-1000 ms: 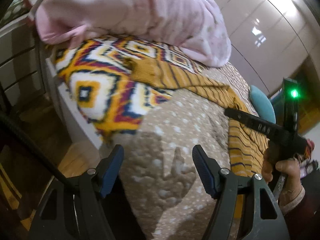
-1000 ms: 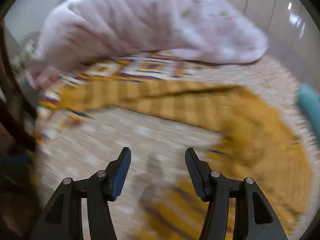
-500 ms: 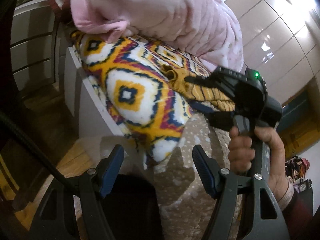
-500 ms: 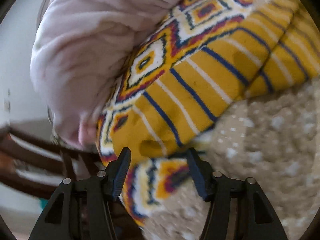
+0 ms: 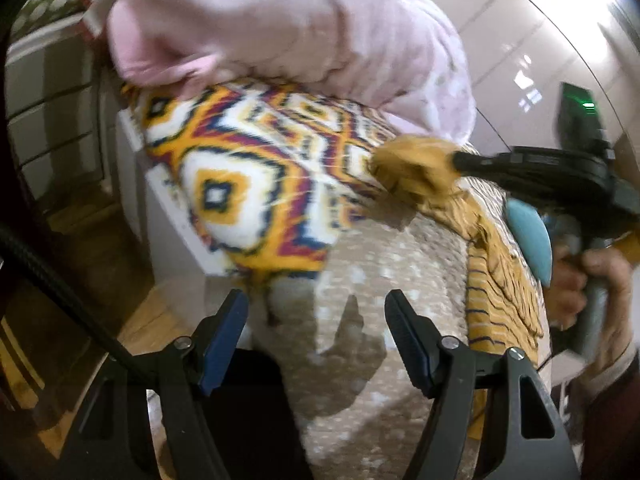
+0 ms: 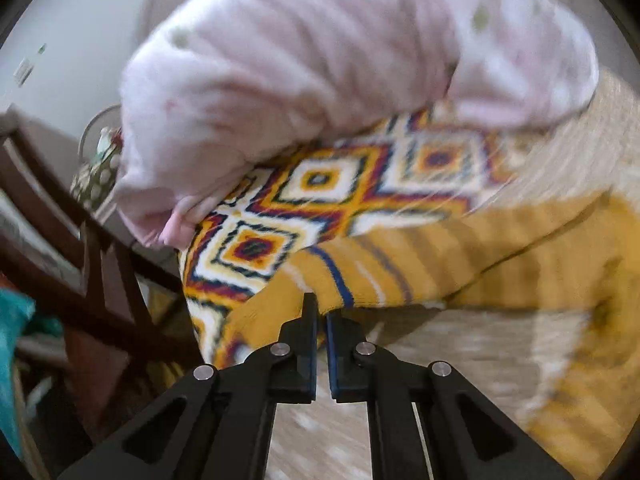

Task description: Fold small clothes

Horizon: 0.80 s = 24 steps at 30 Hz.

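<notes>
A mustard-yellow garment with navy and white stripes (image 6: 460,268) lies on the beige dotted bed cover (image 5: 380,280). My right gripper (image 6: 321,316) is shut on the garment's sleeve end and lifts it a little; the left wrist view shows the bunched sleeve (image 5: 416,168) at the right gripper's tip (image 5: 456,158). The rest of the garment (image 5: 500,288) trails down the bed's right side. My left gripper (image 5: 316,320) is open and empty, hovering over the bed's near end, apart from the garment.
A patterned diamond blanket (image 5: 248,176) covers the bed's far left part, with a bunched pink quilt (image 5: 288,32) on top. A teal cushion (image 5: 528,240) lies at the right. A dark wooden chair (image 6: 92,280) stands beside the bed. Glossy wardrobe doors (image 5: 520,40) are behind.
My right gripper has shut on the sleeve end and pulled it up and toward the right. The left gripper stays open and has shifted slightly over the bed.
</notes>
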Tool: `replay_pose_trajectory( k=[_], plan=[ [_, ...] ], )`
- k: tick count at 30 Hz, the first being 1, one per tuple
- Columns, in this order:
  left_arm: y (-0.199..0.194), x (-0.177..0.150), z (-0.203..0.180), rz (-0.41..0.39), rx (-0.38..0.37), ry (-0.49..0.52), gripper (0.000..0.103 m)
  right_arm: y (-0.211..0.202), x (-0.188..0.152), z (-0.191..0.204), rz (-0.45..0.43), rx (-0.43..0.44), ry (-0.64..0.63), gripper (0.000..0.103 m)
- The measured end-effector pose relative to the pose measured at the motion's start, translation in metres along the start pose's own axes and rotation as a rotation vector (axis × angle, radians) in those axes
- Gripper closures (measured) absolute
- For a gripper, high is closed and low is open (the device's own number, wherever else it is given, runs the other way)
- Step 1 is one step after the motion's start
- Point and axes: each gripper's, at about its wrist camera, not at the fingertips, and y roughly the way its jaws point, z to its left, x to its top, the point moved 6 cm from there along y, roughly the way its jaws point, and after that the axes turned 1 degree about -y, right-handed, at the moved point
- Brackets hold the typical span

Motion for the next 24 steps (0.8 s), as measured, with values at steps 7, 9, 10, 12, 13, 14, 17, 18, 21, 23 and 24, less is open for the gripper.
replay_pose_trajectory(
  k=[7,9,10,12,13,14,17,18,21,23,24],
  plan=[
    [0.01,-0.01,-0.059,0.028,-0.022,0.127,0.031,-0.139,-0.033,-0.144,-0.044,-0.243,-0.023,0.098],
    [0.016,-0.015,-0.073,0.041,-0.022,0.158,0.031,-0.163,-0.053,-0.19,-0.01,-0.352,-0.016,0.098],
    [0.02,-0.018,-0.08,0.05,-0.022,0.175,0.031,-0.17,-0.066,-0.217,0.016,-0.41,0.005,0.098],
    [0.026,-0.023,-0.094,0.064,-0.024,0.201,0.031,-0.176,-0.089,-0.267,0.073,-0.527,0.057,0.098],
    [0.029,-0.026,-0.102,0.073,-0.026,0.216,0.031,-0.174,-0.103,-0.29,0.114,-0.598,0.076,0.098],
    [0.031,-0.028,-0.109,0.079,-0.03,0.228,0.031,-0.169,-0.12,-0.314,0.164,-0.668,0.1,0.098],
    [0.037,-0.036,-0.129,0.096,-0.04,0.267,0.031,-0.158,-0.17,-0.375,0.287,-0.824,0.184,0.094],
    [0.038,-0.038,-0.135,0.1,-0.042,0.277,0.031,-0.158,-0.182,-0.387,0.284,-0.832,0.22,0.087],
    [0.042,-0.043,-0.149,0.111,-0.038,0.32,0.03,-0.175,-0.202,-0.404,0.179,-0.763,0.344,0.07],
    [0.047,-0.045,-0.156,0.118,-0.029,0.342,0.03,-0.188,-0.206,-0.406,0.071,-0.653,0.424,0.069],
    [0.05,-0.047,-0.159,0.124,-0.027,0.346,0.03,-0.194,-0.207,-0.406,0.009,-0.584,0.468,0.066]
  ],
)
